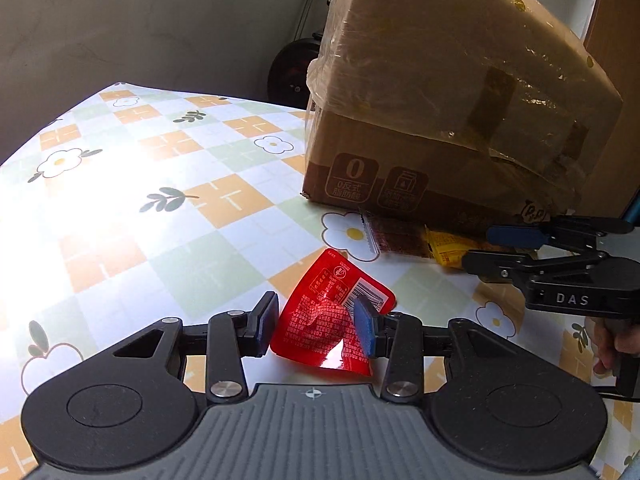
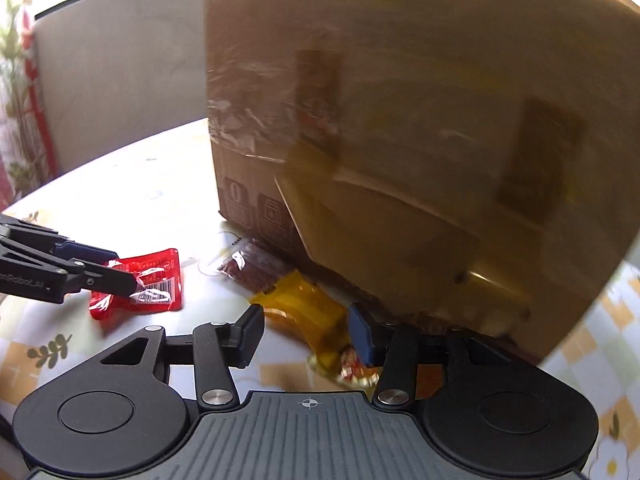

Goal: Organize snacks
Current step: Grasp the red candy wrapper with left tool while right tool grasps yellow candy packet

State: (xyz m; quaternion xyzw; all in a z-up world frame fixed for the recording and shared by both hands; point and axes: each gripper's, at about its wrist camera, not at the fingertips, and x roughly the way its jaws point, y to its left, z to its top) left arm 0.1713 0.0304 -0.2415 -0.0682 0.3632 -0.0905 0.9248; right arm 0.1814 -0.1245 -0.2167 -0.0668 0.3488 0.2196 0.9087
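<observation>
LEFT WRIST VIEW
Left gripper (image 1: 316, 326): fills the lower frame. Its two blue-padded fingers (image 1: 366, 330) stand either side of a red snack packet (image 1: 326, 320). The right pad presses the packet's edge and the left pad looks to touch its other edge, so the packet is pinched and crumpled between them.
Red snack packet: lower centre, back side up, with white print and a barcode. Its far end rests on the tablecloth (image 1: 168, 184).
Tablecloth: checked in orange, green and white with flowers and leaves. Strong glare at the left.
Cardboard box (image 1: 436, 120): upper right, large, wrapped in clear plastic, with printed icons on its lower side.
Brown snack packet (image 1: 394, 236): lies flat at the foot of the box, right of centre.
Yellow snack packet (image 1: 444, 254): just right of the brown one and touching it, partly behind the other tool.
Right gripper (image 1: 478, 246): enters from the right edge with its fingers apart over the yellow packet. A hand (image 1: 610, 344) holds its handle.

RIGHT WRIST VIEW
Right gripper (image 2: 306, 334): lower frame, fingers spread. The yellow snack packet (image 2: 308, 312) lies between them, and no pad visibly presses it.
Brown snack packet (image 2: 250, 270): centre, against the base of the cardboard box (image 2: 420, 120), which is blurred.
Left gripper (image 2: 120, 272): at the left edge, nipping the red snack packet (image 2: 152, 284).
</observation>
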